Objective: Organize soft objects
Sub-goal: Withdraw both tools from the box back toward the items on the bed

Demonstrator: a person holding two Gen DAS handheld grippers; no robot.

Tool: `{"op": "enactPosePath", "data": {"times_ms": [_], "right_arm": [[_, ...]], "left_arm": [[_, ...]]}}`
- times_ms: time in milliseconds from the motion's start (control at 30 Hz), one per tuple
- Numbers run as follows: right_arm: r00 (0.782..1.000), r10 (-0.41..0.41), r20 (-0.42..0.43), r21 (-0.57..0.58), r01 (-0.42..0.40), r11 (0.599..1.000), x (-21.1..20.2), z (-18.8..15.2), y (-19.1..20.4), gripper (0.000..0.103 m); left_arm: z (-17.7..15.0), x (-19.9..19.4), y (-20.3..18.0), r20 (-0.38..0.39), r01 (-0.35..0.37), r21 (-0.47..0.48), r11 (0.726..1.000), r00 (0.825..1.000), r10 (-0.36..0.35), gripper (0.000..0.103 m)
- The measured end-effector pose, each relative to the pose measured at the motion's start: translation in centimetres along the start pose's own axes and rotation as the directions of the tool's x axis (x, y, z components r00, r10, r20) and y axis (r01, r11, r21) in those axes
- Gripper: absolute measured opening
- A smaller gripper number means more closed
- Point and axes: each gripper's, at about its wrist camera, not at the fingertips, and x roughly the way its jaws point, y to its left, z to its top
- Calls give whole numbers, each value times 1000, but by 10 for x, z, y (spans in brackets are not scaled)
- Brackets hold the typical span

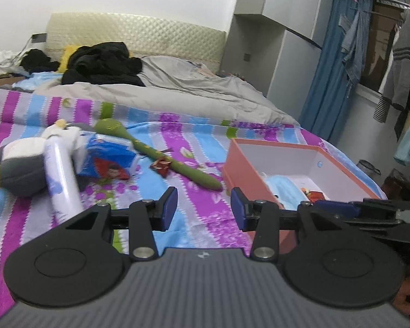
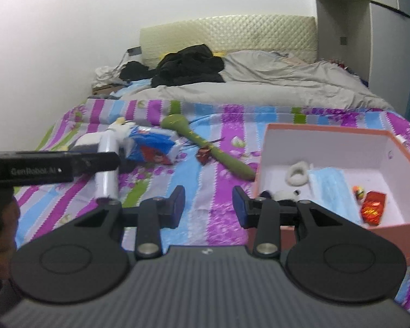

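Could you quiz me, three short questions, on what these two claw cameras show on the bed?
1. True or false: the left claw and right claw are both open and hold nothing.
2. Which lies inside the pink box? A) the green plush stick B) the blue face mask C) the blue tissue pack
3. Fill in: the plush doll lies to the ____ of the box in both views.

Key: 1 true; 2 B; 3 left.
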Motion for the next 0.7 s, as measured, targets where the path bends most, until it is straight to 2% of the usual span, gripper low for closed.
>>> {"op": "enactPosePath", "data": {"times_ms": [133, 233, 333, 433, 567, 700], "right_arm": [[1000, 22, -6, 23, -22, 999, 1, -9, 11, 41], [999, 35, -4, 50, -34, 998, 4, -15, 20, 41], [999, 34, 2, 46, -34, 998, 6, -25, 31, 41], [999, 40, -4, 57, -40, 998, 9, -37, 38, 41], [999, 31, -17, 50, -30, 998, 20, -55, 44, 41], [1000, 19, -23, 36, -18, 999, 36, -67, 49, 41]], "left_arm": [[-10, -15, 16, 13, -16, -37, 999, 1000, 17, 49], [-25, -27, 26, 14, -14, -66, 998, 1000, 15, 49], [-45, -36, 34, 1, -45, -94, 995, 999, 45, 49], [-64, -38, 45, -15, -37, -140, 990, 999, 35, 49], [-83, -33, 54, -44, -66, -162, 985, 997, 59, 49], [-91, -19, 61, -67, -123, -161, 979, 991, 113, 49]]}}
